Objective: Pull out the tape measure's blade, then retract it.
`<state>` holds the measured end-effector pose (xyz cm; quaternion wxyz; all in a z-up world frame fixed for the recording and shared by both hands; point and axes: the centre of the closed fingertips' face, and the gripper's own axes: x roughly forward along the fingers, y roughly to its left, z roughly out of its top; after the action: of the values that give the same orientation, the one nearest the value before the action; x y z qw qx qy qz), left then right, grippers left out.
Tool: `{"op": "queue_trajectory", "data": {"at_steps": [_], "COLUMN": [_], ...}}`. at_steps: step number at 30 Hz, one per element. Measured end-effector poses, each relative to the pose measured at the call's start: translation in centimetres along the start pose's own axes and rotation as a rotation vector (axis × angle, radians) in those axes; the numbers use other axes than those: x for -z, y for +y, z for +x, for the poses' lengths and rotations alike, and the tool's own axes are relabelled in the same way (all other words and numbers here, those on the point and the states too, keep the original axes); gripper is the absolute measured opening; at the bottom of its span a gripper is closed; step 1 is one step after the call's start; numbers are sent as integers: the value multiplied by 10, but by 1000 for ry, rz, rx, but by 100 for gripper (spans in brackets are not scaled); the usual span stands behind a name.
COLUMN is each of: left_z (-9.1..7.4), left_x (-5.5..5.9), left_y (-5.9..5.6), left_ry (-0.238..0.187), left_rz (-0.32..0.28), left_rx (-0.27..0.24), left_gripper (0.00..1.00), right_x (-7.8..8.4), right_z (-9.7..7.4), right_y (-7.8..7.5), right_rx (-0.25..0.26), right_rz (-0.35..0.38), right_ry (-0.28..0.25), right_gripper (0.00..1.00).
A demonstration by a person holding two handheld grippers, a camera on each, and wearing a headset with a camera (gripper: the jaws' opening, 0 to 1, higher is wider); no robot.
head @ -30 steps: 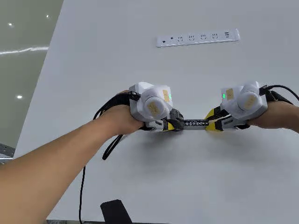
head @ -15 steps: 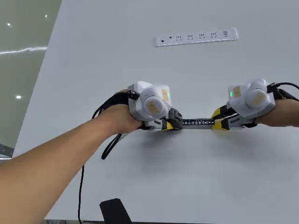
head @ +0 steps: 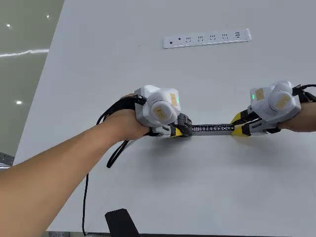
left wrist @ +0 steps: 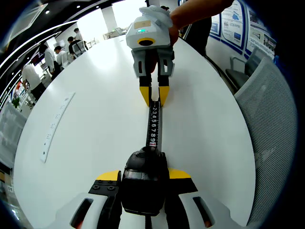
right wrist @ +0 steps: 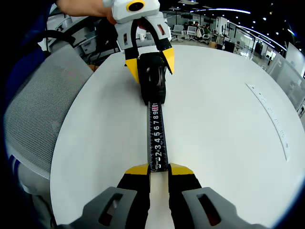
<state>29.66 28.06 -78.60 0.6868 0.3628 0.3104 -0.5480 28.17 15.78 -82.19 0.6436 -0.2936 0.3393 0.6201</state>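
Note:
The black tape measure case (head: 183, 125) sits on the white table between the jaws of my left gripper (head: 178, 131), which is shut on it. In the left gripper view the case (left wrist: 145, 179) lies between my yellow-tipped fingers. The blade (head: 213, 128) runs out to the right, flat just above the table, showing numbers up to about 9. My right gripper (head: 240, 128) is shut on the blade's end. In the right gripper view the blade (right wrist: 157, 136) leads from my right gripper (right wrist: 159, 169) to the case (right wrist: 153, 78) held by the left gripper (right wrist: 148, 61).
A white power strip (head: 207, 38) lies at the far side of the table (head: 148, 187). A black cable (head: 116, 148) trails from the left hand. A dark object (head: 121, 223) pokes in at the near edge. Mesh chairs (left wrist: 274, 124) stand beside the table.
My right gripper has moved to the right with the blade's end, and more blade now shows between the grippers. The left gripper and case have stayed put.

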Motion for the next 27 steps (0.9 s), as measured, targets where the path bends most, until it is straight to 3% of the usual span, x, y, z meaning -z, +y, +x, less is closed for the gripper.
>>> {"op": "queue_trajectory", "data": {"at_steps": [27], "left_z": [0], "left_x": [-1], "left_y": [2], "left_ry": [-6], "left_rz": [-11], "left_rx": [0], "left_gripper": [31], "right_x": [37], "right_z": [-33], "right_y": [1], "right_rx": [14], "right_rz": [25], "right_ry": [20], "right_gripper": [9]}}
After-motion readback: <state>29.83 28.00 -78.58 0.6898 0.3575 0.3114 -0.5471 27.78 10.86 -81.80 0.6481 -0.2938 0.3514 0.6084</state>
